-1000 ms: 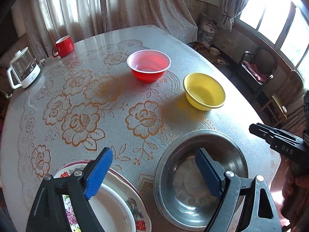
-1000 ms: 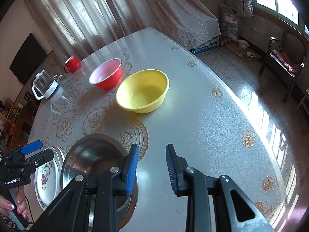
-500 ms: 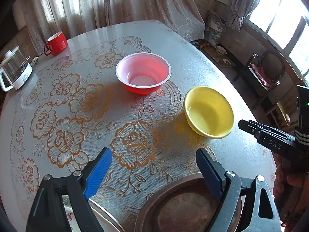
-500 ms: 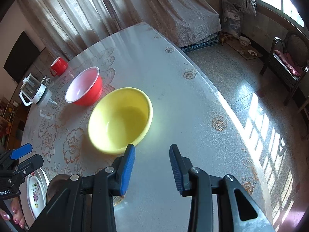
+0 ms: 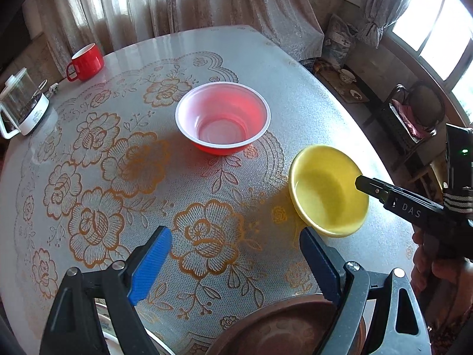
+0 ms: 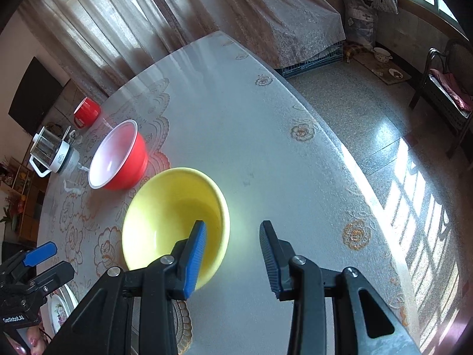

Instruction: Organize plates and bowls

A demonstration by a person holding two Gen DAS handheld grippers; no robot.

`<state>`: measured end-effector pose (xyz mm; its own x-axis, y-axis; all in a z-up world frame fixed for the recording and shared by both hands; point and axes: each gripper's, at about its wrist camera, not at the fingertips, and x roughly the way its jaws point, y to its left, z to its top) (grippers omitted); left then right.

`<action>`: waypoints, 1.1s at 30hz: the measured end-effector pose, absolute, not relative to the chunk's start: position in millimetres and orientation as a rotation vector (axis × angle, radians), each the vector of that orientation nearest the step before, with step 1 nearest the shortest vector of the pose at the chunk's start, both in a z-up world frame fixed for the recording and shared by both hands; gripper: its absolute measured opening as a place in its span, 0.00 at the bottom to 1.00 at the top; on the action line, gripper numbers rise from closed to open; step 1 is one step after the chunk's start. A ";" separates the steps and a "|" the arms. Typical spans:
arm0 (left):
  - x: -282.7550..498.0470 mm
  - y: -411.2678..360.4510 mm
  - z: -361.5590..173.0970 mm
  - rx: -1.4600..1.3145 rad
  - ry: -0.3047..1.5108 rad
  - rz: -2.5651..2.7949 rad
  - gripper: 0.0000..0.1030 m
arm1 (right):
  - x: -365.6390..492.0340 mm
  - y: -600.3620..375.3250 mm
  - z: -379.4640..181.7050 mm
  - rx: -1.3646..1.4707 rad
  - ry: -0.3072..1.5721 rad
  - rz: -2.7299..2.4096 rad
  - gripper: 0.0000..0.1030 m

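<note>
A yellow bowl (image 5: 326,190) (image 6: 171,219) sits near the table's right edge. A red bowl (image 5: 223,121) (image 6: 119,158) with a white inside sits beyond it. My right gripper (image 6: 233,236) is open, its left finger over the yellow bowl's inside and its right finger outside the near rim. In the left wrist view its dark body (image 5: 396,199) reaches over the yellow bowl. My left gripper (image 5: 233,248) is open and empty above the tablecloth. A steel bowl (image 5: 283,328) lies under it, and a floral plate (image 6: 59,307) shows at lower left.
A red mug (image 5: 85,62) and a glass kettle (image 5: 20,109) stand at the far left. The round table's edge (image 6: 334,145) curves along the right, with floor and a chair (image 6: 452,88) beyond it.
Both grippers moved forward over the table. The right gripper reached the yellow bowl and now straddles its near rim. The steel bowl and the plate slid toward the bottom edge of the left view.
</note>
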<state>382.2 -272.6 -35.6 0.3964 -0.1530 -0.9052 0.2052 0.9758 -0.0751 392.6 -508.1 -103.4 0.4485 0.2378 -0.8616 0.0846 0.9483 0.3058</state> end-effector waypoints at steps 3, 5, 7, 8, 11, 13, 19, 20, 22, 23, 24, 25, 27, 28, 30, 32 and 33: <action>388.3 -274.7 -31.2 0.065 1.127 -0.230 0.86 | 398.3 -505.5 -107.5 0.341 1.114 0.115 0.36; 393.7 -276.8 -30.4 0.068 1.121 -0.238 0.86 | 400.5 -504.3 -110.3 0.347 1.119 0.124 0.36; 399.6 -280.7 -31.2 0.069 1.122 -0.247 0.86 | 401.5 -503.6 -112.7 0.356 1.119 0.137 0.36; 402.6 -283.4 -32.6 0.068 1.126 -0.253 0.86 | 401.5 -502.8 -113.3 0.357 1.120 0.141 0.36; 410.5 -294.1 -38.1 0.073 1.133 -0.283 0.86 | 400.7 -505.2 -115.6 0.371 1.125 0.150 0.36; 415.1 -303.3 -43.7 0.098 1.143 -0.293 0.86 | 400.0 -505.8 -118.3 0.378 1.131 0.154 0.36; 429.0 -327.3 -62.2 0.162 1.169 -0.325 0.86 | 396.1 -500.2 -127.5 0.373 1.143 0.172 0.35; 431.2 -330.0 -65.6 0.166 1.178 -0.329 0.86 | 395.1 -499.0 -129.2 0.366 1.145 0.172 0.34; 434.2 -334.5 -70.4 0.169 1.186 -0.344 0.86 | 392.6 -497.7 -131.6 0.361 1.132 0.171 0.33; 435.5 -336.4 -72.3 0.171 1.187 -0.347 0.86 | 392.2 -497.5 -132.2 0.357 1.128 0.171 0.33; 437.0 -337.9 -74.3 0.171 1.190 -0.351 0.86 | 392.3 -497.4 -132.8 0.356 1.125 0.172 0.33; 438.8 -339.1 -76.5 0.167 1.196 -0.355 0.86 | 391.9 -498.0 -133.0 0.359 1.122 0.172 0.32; 442.4 -341.4 -81.1 0.169 1.206 -0.359 0.86 | 391.6 -500.0 -133.9 0.365 1.118 0.170 0.29; 444.3 -344.0 -83.5 0.175 1.210 -0.357 0.86 | 390.7 -502.1 -134.0 0.373 1.116 0.171 0.27; 445.9 -345.7 -88.2 0.178 1.216 -0.361 0.86 | 389.6 -504.5 -135.0 0.393 1.110 0.176 0.27; 447.8 -347.0 -91.3 0.183 1.219 -0.368 0.86 | 388.6 -506.6 -135.1 0.408 1.104 0.177 0.27; 449.2 -347.3 -93.3 0.184 1.221 -0.372 0.85 | 388.2 -506.9 -135.3 0.412 1.102 0.177 0.27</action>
<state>449.2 -347.3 -93.3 0.2921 -0.1795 -0.9394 0.3751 0.9250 -0.0601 388.2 -506.9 -135.3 0.4472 0.3395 -0.8275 0.0631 0.9109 0.4078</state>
